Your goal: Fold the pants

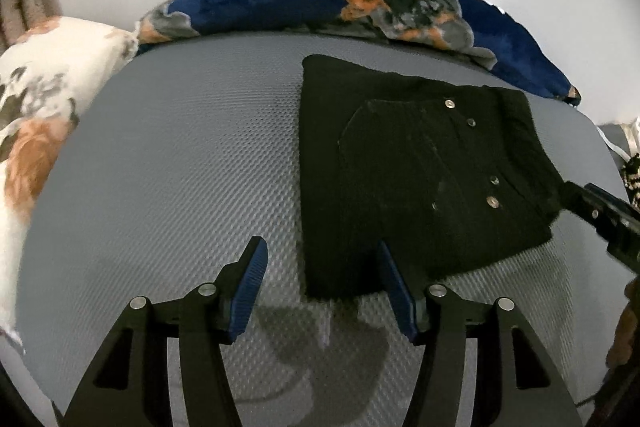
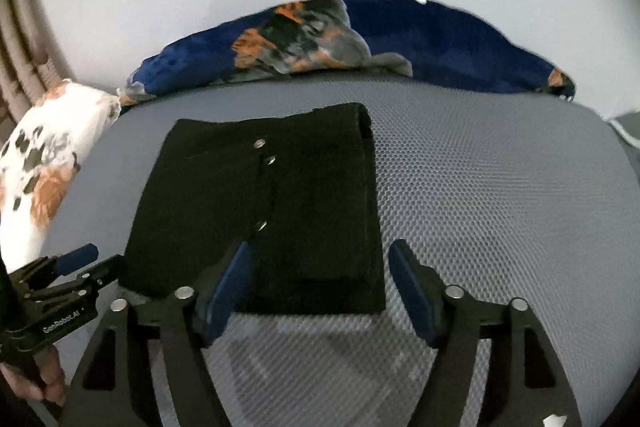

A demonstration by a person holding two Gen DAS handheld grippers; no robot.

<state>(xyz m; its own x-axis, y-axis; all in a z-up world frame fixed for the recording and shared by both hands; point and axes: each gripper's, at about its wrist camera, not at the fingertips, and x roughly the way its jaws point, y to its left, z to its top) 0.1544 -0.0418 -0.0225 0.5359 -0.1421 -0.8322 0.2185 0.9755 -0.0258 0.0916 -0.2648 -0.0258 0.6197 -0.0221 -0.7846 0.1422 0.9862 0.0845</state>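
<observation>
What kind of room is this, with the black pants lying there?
Probably a bedroom. The folded black pants lie on a grey textured mattress, with a floral pillow at one side and a blue patterned blanket bunched against the plain wall.

Black pants point(image 1: 420, 167); grey dimpled mattress point(image 1: 180, 167); navy blanket point(image 1: 280, 3)

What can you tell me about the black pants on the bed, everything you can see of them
The black pants lie flat on the grey textured mattress, folded into a compact, roughly rectangular stack of layers. The fabric looks like thick, dark denim or corduroy. A row of silver metal buttons runs down the top layer, and the left wrist view shows a pocket outline. Neither the left gripper nor the right gripper grips them; both stand open at the near edge.
</observation>
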